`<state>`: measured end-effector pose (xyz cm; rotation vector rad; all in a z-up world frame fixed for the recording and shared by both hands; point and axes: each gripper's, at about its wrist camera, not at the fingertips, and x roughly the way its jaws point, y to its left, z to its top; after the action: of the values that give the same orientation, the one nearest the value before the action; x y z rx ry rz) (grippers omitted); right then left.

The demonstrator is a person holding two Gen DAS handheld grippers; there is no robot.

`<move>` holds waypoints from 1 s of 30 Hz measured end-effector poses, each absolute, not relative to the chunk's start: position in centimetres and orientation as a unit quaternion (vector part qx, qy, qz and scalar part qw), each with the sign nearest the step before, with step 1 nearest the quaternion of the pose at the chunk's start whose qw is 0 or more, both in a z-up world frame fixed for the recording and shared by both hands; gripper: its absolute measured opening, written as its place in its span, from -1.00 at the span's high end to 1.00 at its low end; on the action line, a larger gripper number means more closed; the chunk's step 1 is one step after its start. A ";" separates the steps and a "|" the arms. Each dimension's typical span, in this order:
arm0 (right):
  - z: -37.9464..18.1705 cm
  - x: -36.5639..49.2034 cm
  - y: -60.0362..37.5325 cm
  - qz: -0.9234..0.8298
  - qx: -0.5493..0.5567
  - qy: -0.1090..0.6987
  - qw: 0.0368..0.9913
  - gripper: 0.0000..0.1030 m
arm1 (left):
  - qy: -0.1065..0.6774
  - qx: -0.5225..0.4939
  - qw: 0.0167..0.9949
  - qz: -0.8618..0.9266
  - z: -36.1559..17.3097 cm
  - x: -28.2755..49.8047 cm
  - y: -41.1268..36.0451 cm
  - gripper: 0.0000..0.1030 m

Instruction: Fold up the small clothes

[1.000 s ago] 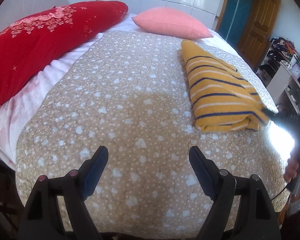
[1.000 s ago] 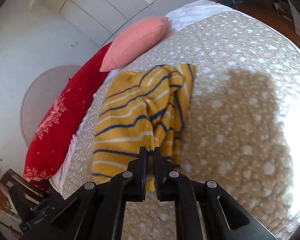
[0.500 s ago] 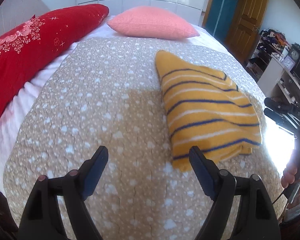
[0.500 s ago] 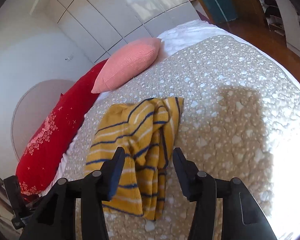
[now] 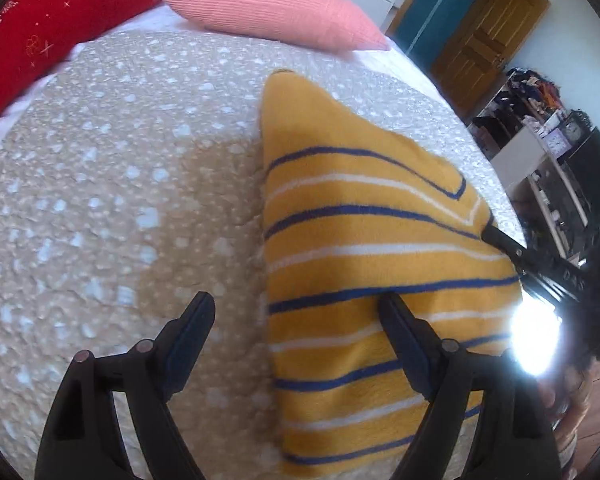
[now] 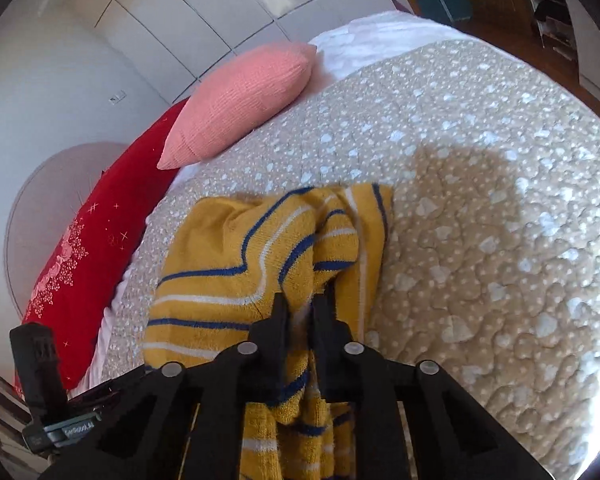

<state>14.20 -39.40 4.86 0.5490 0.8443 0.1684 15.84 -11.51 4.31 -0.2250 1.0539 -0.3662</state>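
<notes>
A yellow sweater [image 5: 364, 248] with blue and white stripes lies folded on the beige quilted bedspread [image 5: 112, 184]. My left gripper [image 5: 300, 316] is open and straddles the sweater's left edge, its right finger over the fabric. My right gripper [image 6: 302, 304] is shut on a bunched fold of the sweater [image 6: 236, 272] at its near edge. In the left wrist view the right gripper [image 5: 540, 264] shows as a black bar at the sweater's right side.
A pink pillow [image 5: 272, 4] and a long red pillow [image 5: 52, 20] lie at the head of the bed. A wooden door [image 5: 480, 40] and cluttered shelves [image 5: 548, 148] stand to the right. The bed's edge falls off at right.
The left gripper has moved forward and right onto the sweater's left edge. The right gripper, open half a second ago, has closed on the sweater's fold.
</notes>
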 end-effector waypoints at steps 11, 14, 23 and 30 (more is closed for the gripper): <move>6.7 9.3 -41.4 0.054 0.257 0.350 0.899 0.90 | 0.475 -0.017 0.866 -0.156 2.5 12.4 -16.1 -0.70; 8.0 8.7 -38.7 0.114 0.246 0.341 0.900 0.89 | 0.457 0.000 0.874 -0.164 4.0 10.3 -15.8 -0.69; 3.4 8.0 -37.5 0.090 0.248 0.415 0.871 0.62 | 0.377 0.032 0.918 -0.123 9.4 2.4 -11.6 -0.69; 7.6 -0.5 -34.5 0.076 0.204 0.372 0.902 -0.26 | 0.342 0.020 0.938 -0.053 12.2 -2.7 -8.7 -0.77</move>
<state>-0.55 -34.49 7.64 0.4212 0.7689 0.1575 -2.69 -8.65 12.21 0.0410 0.6977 -0.1089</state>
